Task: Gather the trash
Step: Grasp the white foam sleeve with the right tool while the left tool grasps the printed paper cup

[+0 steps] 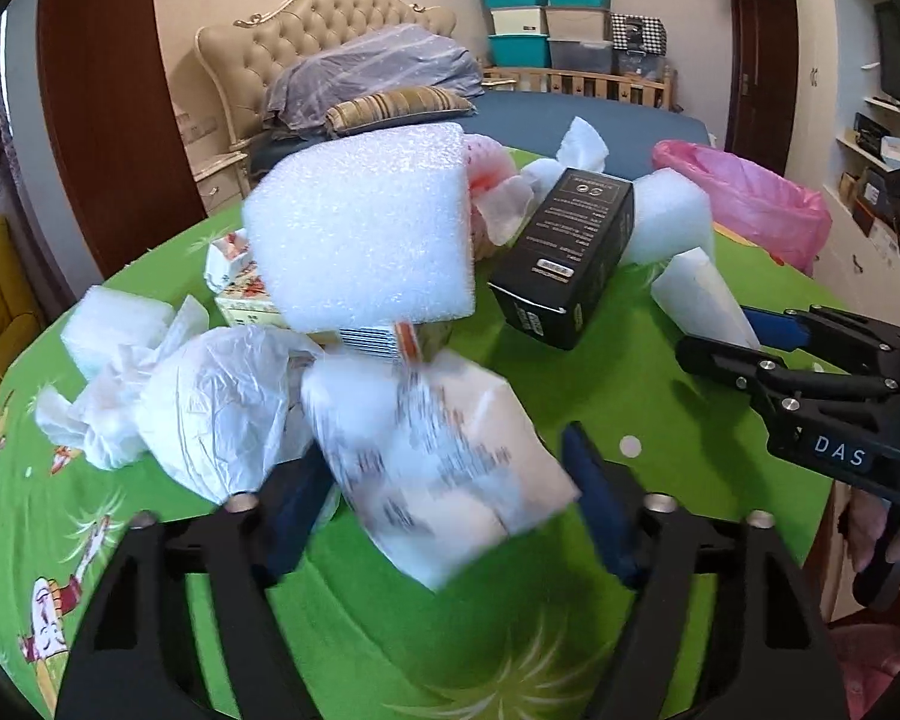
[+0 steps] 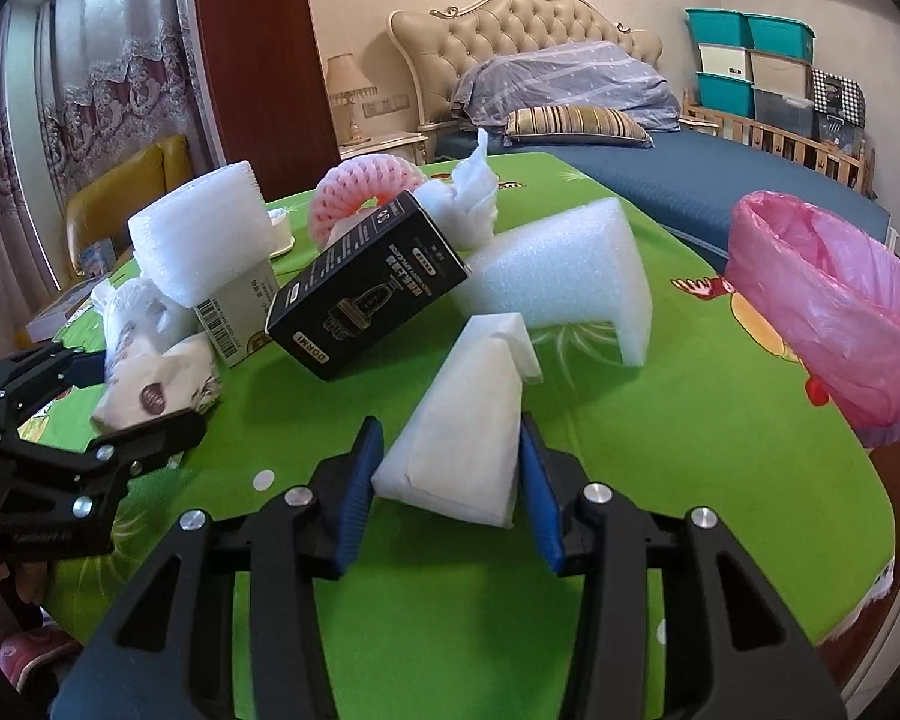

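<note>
- The right gripper (image 2: 450,468) pinched a white tissue wedge (image 2: 462,426) on the green table (image 2: 660,480).
- The left gripper (image 1: 444,480) stood open around a blurred white wrapper (image 1: 438,462).
- The pink bin bag (image 2: 834,312) waited at two o'clock; its inside was hidden.
- Foam (image 2: 564,276), a black box (image 2: 366,294) and bags lay uncollected, so most work remained.

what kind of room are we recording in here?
Almost certainly a home bedroom. A bed with a tufted headboard and pillows sits behind the green-clothed table, a bedside lamp stands by lace curtains, and plastic storage bins are stacked in the corner.
</note>
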`<action>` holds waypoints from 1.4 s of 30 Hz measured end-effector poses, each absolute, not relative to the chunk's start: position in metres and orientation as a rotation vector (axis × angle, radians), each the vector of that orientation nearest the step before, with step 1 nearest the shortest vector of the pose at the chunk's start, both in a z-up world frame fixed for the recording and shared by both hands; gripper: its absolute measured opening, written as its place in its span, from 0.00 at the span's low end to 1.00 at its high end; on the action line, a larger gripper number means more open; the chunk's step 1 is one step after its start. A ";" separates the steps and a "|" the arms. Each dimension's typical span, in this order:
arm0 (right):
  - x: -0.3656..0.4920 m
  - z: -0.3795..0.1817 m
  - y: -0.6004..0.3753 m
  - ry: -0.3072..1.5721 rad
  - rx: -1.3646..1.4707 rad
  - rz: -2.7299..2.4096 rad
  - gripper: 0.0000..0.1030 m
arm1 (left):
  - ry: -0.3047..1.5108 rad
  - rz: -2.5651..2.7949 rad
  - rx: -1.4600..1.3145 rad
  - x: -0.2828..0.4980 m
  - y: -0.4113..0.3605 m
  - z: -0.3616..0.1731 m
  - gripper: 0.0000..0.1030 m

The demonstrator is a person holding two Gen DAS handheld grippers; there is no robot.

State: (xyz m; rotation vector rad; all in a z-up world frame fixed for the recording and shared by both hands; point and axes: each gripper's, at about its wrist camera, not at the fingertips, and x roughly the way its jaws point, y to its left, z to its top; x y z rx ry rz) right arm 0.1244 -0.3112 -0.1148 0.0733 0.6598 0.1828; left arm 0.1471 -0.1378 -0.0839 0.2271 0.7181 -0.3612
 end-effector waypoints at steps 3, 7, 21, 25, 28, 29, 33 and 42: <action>0.122 -0.115 -0.310 0.656 0.066 0.186 0.42 | 0.698 -0.371 0.197 0.140 -0.132 -0.081 0.54; 0.115 -0.113 -0.306 0.634 0.041 0.204 0.42 | 0.650 -0.388 0.193 0.126 -0.126 -0.076 0.53; 0.090 -0.104 -0.291 0.560 -0.025 0.253 0.42 | 0.505 -0.379 0.175 0.099 -0.114 -0.058 0.53; 0.087 -0.099 -0.292 0.539 -0.025 0.250 0.42 | 0.452 -0.368 0.177 0.094 -0.114 -0.053 0.53; 0.082 -0.093 -0.293 0.515 -0.022 0.247 0.42 | 0.415 -0.365 0.184 0.091 -0.117 -0.050 0.53; 0.080 -0.090 -0.292 0.502 -0.024 0.243 0.42 | 0.403 -0.363 0.189 0.090 -0.119 -0.048 0.53; 0.072 -0.081 -0.295 0.462 -0.022 0.235 0.42 | 0.367 -0.364 0.204 0.087 -0.126 -0.044 0.53; 0.066 -0.064 -0.317 0.408 0.003 0.188 0.42 | 0.317 -0.403 0.240 0.089 -0.149 -0.030 0.53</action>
